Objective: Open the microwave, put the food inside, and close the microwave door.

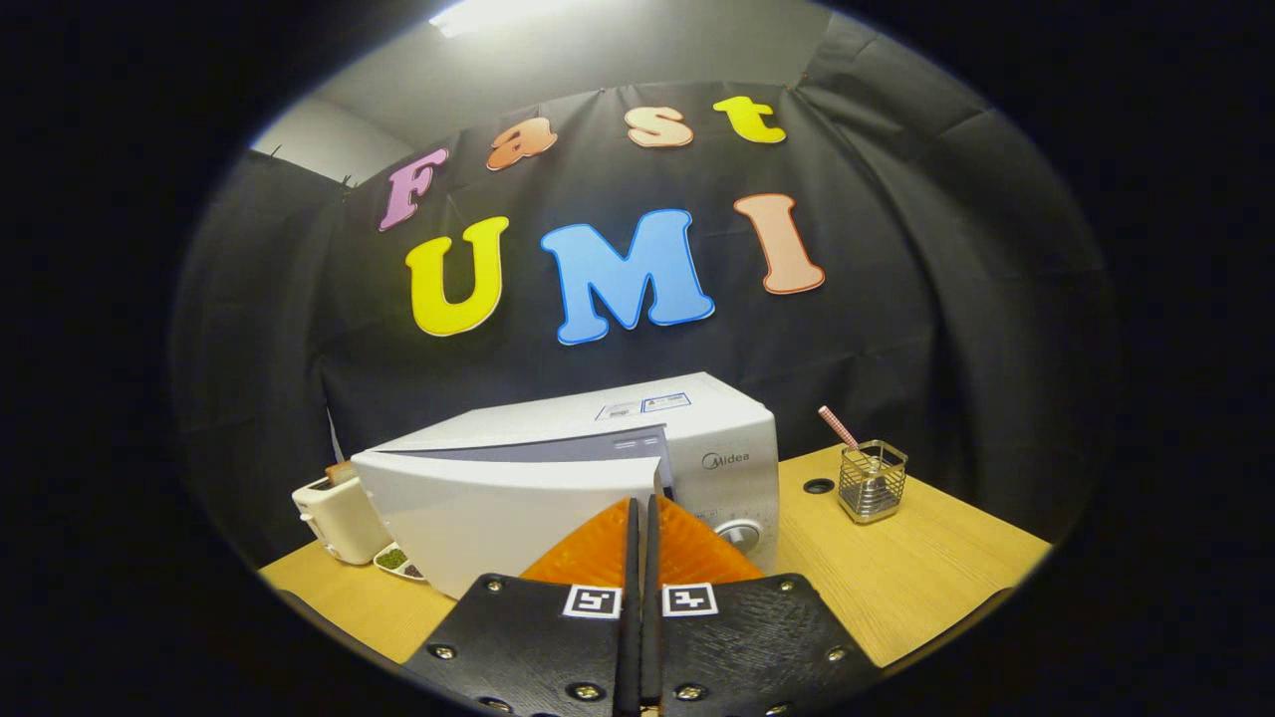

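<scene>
Gripper [638, 501] clenched, fingers pressed flat together with only a thin seam between them and nothing held, tips right at the free edge of the microwave door [503, 508]. Square black-and-white marker tags fixed to each finger base.

Microwave [697, 428] white, standing on the light wooden desk [926, 578] just ahead of the fingers. Door swung partly open, hinged on the side toward the toaster, its free edge nearest the gripper, a dark gap visible above its top edge. Brand name "Midea" readable on the front panel beside the door, above a round control knob [739, 535] partly hidden by one finger. Two stickers [643, 406] on the top of the housing, print too small to read.

Cream toaster [339, 518] beside the microwave on the hinge side, something brownish sticking out of its slot. Small dish [396, 561] with green and dark contents on the desk, between toaster and open door; whether this is the food for the task cannot be told.

On the other side of the microwave, well apart from it, wire mesh holder [873, 481] with a red-and-white striped straw [839, 427] leaning out of it. Small dark round hole [818, 486] in the desk surface between holder and microwave.
</scene>
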A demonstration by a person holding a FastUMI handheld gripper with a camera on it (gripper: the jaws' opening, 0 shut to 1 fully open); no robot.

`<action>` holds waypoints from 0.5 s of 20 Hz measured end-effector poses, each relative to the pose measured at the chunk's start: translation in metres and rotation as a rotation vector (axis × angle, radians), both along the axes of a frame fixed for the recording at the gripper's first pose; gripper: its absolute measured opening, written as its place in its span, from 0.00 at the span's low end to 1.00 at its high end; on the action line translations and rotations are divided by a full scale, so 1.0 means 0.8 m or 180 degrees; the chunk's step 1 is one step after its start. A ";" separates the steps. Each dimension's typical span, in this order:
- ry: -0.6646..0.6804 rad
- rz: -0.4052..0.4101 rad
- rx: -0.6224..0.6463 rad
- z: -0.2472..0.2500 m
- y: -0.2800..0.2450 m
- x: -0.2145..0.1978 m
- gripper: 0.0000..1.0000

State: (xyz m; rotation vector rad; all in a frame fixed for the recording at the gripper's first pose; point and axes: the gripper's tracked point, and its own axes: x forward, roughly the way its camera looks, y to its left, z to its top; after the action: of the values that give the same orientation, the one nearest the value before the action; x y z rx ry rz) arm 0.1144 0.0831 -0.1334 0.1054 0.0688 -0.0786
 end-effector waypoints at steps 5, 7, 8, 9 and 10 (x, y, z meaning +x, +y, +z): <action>0.0015 -0.0047 -0.0239 0.000 -0.011 0.037 0.01; 0.0018 -0.0056 -0.0299 0.001 -0.013 0.051 0.01; 0.0034 -0.0048 -0.0283 0.000 -0.015 0.058 0.01; 0.0039 -0.0021 -0.0223 0.003 -0.013 0.058 0.01; 0.0057 0.0002 -0.0159 0.002 -0.011 0.062 0.01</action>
State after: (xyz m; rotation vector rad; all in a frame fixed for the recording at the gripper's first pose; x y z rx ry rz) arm 0.1641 0.0739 -0.1320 0.0546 0.0847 -0.0805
